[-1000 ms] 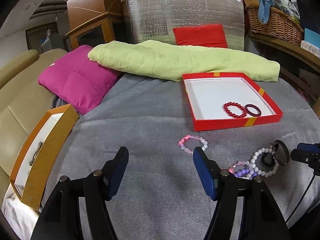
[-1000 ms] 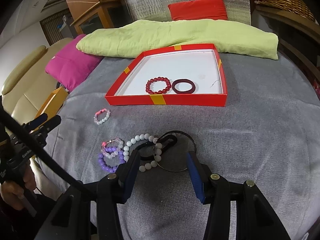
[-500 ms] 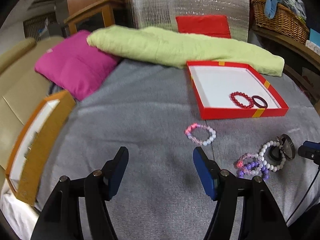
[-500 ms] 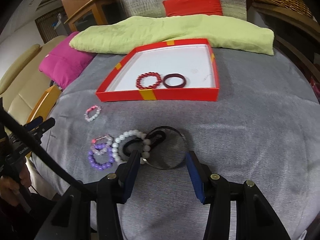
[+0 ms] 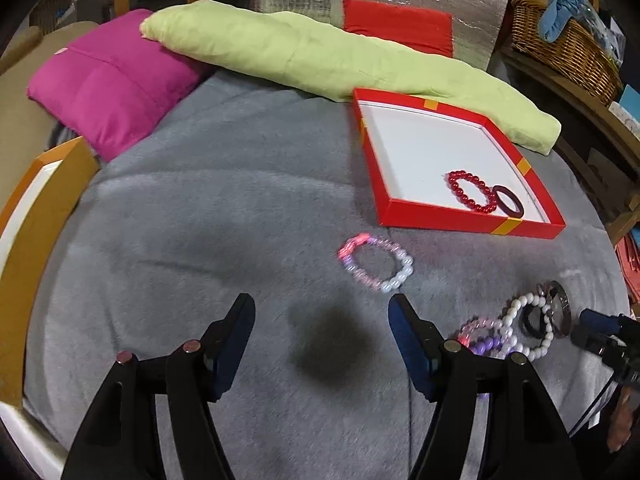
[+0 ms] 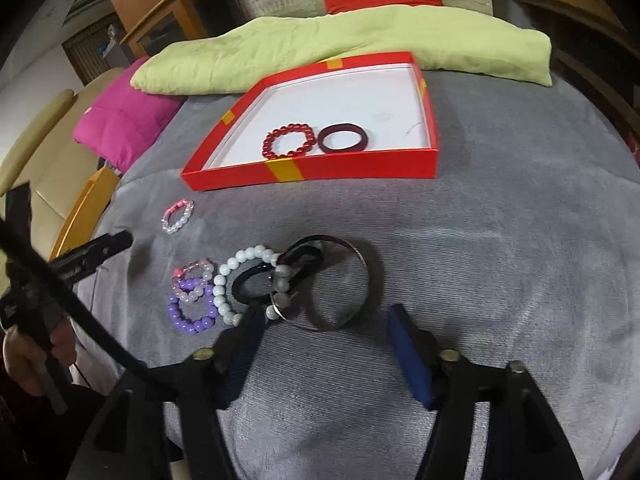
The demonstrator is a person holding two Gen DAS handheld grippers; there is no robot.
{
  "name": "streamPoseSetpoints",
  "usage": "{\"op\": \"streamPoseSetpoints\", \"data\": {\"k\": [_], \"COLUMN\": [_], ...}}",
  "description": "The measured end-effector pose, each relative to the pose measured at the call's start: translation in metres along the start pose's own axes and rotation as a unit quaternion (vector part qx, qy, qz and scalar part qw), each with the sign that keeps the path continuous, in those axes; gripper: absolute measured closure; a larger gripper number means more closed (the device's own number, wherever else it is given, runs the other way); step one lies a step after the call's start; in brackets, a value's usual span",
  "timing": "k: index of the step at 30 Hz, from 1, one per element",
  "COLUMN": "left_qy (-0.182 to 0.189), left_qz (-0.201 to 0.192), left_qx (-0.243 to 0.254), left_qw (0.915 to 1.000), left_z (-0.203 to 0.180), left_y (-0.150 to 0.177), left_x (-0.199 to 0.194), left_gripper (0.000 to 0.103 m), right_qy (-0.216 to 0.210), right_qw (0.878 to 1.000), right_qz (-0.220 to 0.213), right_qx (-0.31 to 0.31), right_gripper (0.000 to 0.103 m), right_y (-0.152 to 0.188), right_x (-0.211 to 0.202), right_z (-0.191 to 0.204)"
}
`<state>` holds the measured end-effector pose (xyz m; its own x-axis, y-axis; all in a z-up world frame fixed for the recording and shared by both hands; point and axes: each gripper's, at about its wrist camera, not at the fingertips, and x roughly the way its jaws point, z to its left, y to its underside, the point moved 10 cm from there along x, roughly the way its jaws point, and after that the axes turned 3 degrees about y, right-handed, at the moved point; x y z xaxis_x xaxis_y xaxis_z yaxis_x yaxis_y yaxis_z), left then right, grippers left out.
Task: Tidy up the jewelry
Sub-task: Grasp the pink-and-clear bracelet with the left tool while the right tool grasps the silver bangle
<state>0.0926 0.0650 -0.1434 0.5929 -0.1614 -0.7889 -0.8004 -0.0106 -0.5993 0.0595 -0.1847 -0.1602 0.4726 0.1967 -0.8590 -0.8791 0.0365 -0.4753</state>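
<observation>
A pink and white bead bracelet [image 5: 404, 266] lies alone on the grey cloth, just ahead of my left gripper [image 5: 320, 314], which stands open and empty. My right gripper [image 6: 326, 322] hovers at a pile of jewelry with its jaws opening and nothing pressed between them. A metal bangle [image 6: 362, 268] lies just past its fingertips. Its left finger overlaps a white bead bracelet [image 6: 220, 280] tangled with a black hair tie [image 6: 256, 270]. A purple bead bracelet [image 6: 174, 308] lies left of these. The red tray [image 6: 312, 168] holds a red bead bracelet [image 6: 288, 130] and a dark maroon ring [image 6: 344, 148].
A lime green cushion [image 5: 320, 56] lies behind the tray, with a pink cushion [image 5: 108, 84] at the back left. An orange drawer [image 5: 32, 220] stands off the left edge. A wicker basket [image 5: 560, 52] sits on a shelf at the right. A hand [image 6: 32, 356] holds the left gripper.
The left gripper has moved forward and down, so the pink and white bracelet now lies close ahead of it. The right gripper's jaws have widened near the bangle.
</observation>
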Motion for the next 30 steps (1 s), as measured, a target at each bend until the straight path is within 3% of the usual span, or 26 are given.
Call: {"op": "streamPoseSetpoints", "data": {"k": [8,13,14,15,20,23,30], "left_qy": [0.004,0.009,0.015,0.024,0.031,0.036,0.047], "left_qz": [0.02,0.031,0.033,0.032,0.027,0.023,0.001], "left_qx": [0.042,0.039,0.034,0.028,0.018,0.017,0.012], "left_qw": [0.9989,0.9987,0.9988,0.9988,0.999,0.9989,0.9988], "left_z": [-0.028,-0.032,-0.032,-0.032,-0.029,-0.029,-0.023], "left_y": [-0.016,-0.017,-0.017,-0.017,-0.018,-0.019,-0.025], "left_x": [0.034,0.05,0.051,0.051,0.052,0.05,0.039], "left_gripper": [0.033,0.033,0.033,0.034,0.078,0.09,0.096], "right_qy": [-0.001,0.009,0.011,0.015,0.021,0.024,0.012], "right_qw": [1.0,1.0,1.0,0.999,0.999,0.999,0.999], "right_qz": [0.008,0.001,-0.001,-0.007,-0.016,-0.022,-0.047], "right_qx": [-0.002,-0.02,-0.025,-0.03,-0.04,-0.043,-0.001], "right_gripper": [0.03,0.029,0.03,0.039,0.04,0.04,0.04], "right_y": [-0.003,-0.008,-0.008,-0.009,-0.01,-0.01,-0.02], "right_x": [0.015,0.022,0.023,0.023,0.023,0.019,0.0], "right_z": [0.0,0.005,0.006,0.006,0.008,0.008,-0.009]}}
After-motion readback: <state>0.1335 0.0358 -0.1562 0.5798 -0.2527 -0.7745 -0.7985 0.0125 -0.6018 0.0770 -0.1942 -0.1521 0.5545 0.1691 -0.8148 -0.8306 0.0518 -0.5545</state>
